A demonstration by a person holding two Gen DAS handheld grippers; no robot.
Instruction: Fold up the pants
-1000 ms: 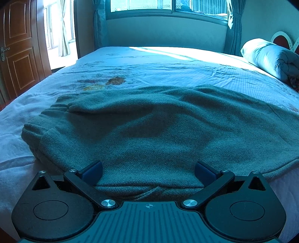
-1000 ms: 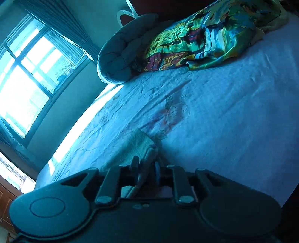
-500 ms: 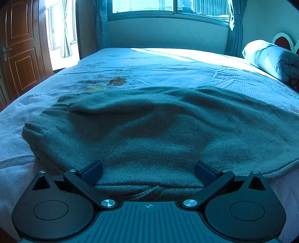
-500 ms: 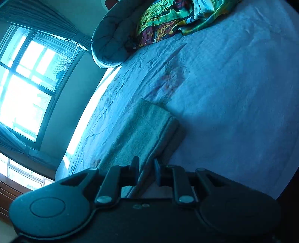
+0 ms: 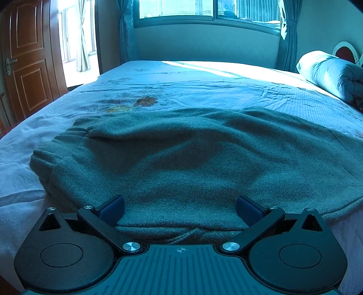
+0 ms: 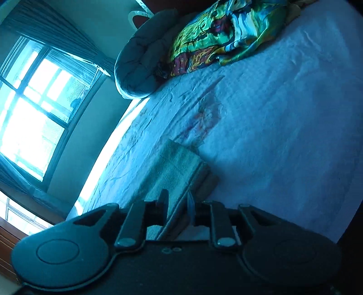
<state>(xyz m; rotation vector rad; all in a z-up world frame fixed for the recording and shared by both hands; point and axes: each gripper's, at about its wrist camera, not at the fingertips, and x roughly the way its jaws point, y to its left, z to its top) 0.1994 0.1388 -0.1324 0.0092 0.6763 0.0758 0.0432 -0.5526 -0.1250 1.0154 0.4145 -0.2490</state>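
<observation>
Grey-green pants [image 5: 181, 158] lie spread across the pale blue bedsheet [image 5: 204, 86], waistband at the left. My left gripper [image 5: 180, 207] hovers at their near edge with both fingers wide apart, cloth lying between them but not pinched. In the right wrist view, a leg end of the pants [image 6: 179, 168] runs from the sheet into my right gripper [image 6: 178, 199], whose fingers are shut on the cloth. The hem is slightly raised off the bedsheet [image 6: 272, 136].
A rolled quilt [image 5: 329, 74] sits at the bed's right side; in the right wrist view the quilt [image 6: 140, 61] lies beside a colourful satin cover [image 6: 226, 34]. A wooden door [image 5: 27, 61] stands far left, and windows [image 5: 204, 9] are behind the bed.
The right gripper rolled and dipped with the leg end held; the view swung and more of the leg cloth shows in front of it. The left gripper stayed put.
</observation>
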